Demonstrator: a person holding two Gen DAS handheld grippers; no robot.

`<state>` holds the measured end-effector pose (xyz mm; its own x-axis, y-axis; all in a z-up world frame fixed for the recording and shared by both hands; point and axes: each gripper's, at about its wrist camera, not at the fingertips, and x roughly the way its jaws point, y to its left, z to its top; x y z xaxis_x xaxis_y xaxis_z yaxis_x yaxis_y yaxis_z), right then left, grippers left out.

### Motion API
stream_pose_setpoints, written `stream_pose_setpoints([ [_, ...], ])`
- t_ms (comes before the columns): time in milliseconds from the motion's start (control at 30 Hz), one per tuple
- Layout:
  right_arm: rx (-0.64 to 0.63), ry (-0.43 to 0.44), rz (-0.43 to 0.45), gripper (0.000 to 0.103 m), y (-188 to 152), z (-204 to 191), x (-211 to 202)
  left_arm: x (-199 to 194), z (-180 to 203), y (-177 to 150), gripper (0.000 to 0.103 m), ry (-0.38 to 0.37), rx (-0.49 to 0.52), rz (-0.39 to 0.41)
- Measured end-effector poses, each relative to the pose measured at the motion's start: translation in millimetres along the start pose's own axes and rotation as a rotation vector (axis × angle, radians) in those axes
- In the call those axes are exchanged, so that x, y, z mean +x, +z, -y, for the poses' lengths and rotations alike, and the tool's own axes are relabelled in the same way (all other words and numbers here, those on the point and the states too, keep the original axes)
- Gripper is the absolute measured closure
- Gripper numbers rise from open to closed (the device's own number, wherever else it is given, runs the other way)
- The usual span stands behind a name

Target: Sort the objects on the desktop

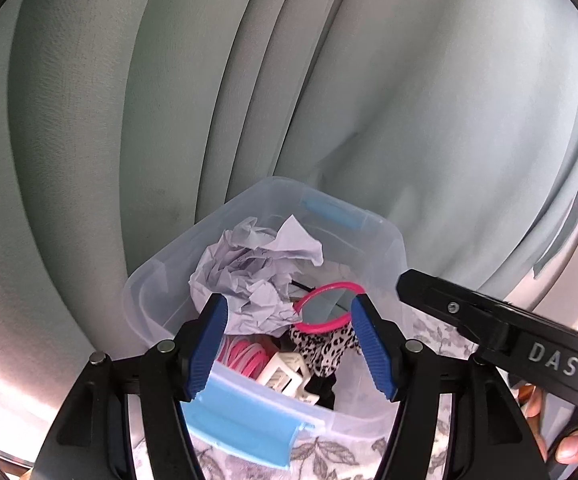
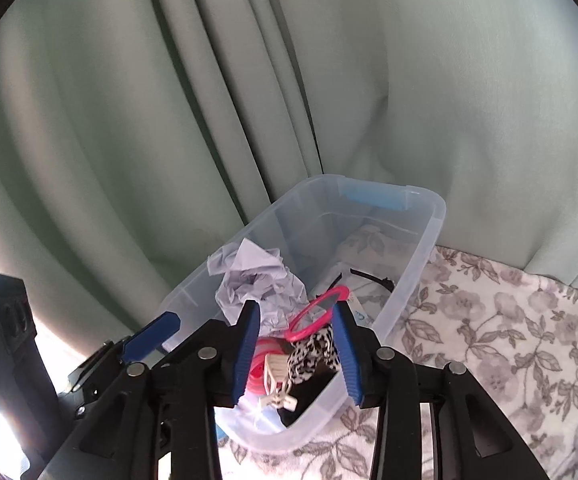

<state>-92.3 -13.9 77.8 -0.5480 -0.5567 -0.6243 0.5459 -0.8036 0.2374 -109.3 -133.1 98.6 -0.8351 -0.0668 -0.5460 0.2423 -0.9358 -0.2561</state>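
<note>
While both tongs [image 1: 289, 344] [image 2: 295, 350] gape w/ nothing held, clear bin [image 2: 421, 256] holds crumpled paper [image 2: 255, 280], pink ring [image 2: 317, 316], leopard scrunchie [image 2: 313, 352].

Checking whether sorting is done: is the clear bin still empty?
No, the clear bin already holds crumpled paper, a pink ring and a leopard-print fabric piece.

bin [image 2: 417, 248]: clear, glossy plastic
paper [image 1: 249, 268] — crumpled, matt, beyond the left fingers
pads [image 1: 209, 344]: ribbed blue rubber
tablecloth [image 2: 489, 320] — soft floral cloth
curtain [image 1: 409, 100]: matt fabric
</note>
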Motion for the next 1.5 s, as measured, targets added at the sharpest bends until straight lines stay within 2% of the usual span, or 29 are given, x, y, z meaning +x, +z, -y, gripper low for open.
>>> stream_pose_setpoints([
  [67,-0.011,-0.018,-0.003,0.059,-2.6,-3.0,-4.8,0.1,0.1,-7.8,0.038,0.016,0.015,-0.006],
  [200,-0.032,-0.044,-0.011,0.056,-7.7,-8.9,-14.0,11.1,5.9,-0.6,0.037,0.035,0.027,-0.018],
  [567,-0.102,-0.071,-0.048,0.049,-16.7,-21.2,-30.0,0.4,5.1,3.3,0.030,0.100,0.055,-0.047],
  [800,-0.112,-0.091,-0.075,0.047,-19.9,-22.9,-31.8,1.3,-1.2,4.7,0.027,0.033,0.021,-0.102],
  [867,-0.116,-0.092,-0.082,0.044,-21.0,-23.9,-31.2,3.9,-4.1,7.2,0.027,0.062,0.026,-0.119],
  [933,-0.121,-0.092,-0.089,0.043,-21.9,-24.9,-30.6,4.6,-1.1,7.1,0.027,0.129,0.050,-0.121],
  [1000,-0.127,-0.092,-0.090,0.040,-22.4,-26.3,-30.3,4.6,2.9,6.7,0.027,0.185,0.076,-0.116],
  [1100,-0.132,-0.093,-0.090,0.034,-22.8,-27.5,-30.0,2.8,7.7,5.5,0.027,0.209,0.085,-0.116],
  [1300,-0.138,-0.086,-0.090,0.030,-23.2,-28.9,-29.8,-2.3,6.2,5.1,0.027,0.195,0.062,-0.136],
  [1367,-0.134,-0.082,-0.091,0.019,-23.2,-28.3,-30.4,-3.0,5.2,4.8,0.027,0.197,0.062,-0.137],
  [1500,-0.128,-0.075,-0.088,0.009,-23.2,-28.7,-31.6,-4.1,2.7,4.5,0.027,0.188,0.055,-0.135],
])
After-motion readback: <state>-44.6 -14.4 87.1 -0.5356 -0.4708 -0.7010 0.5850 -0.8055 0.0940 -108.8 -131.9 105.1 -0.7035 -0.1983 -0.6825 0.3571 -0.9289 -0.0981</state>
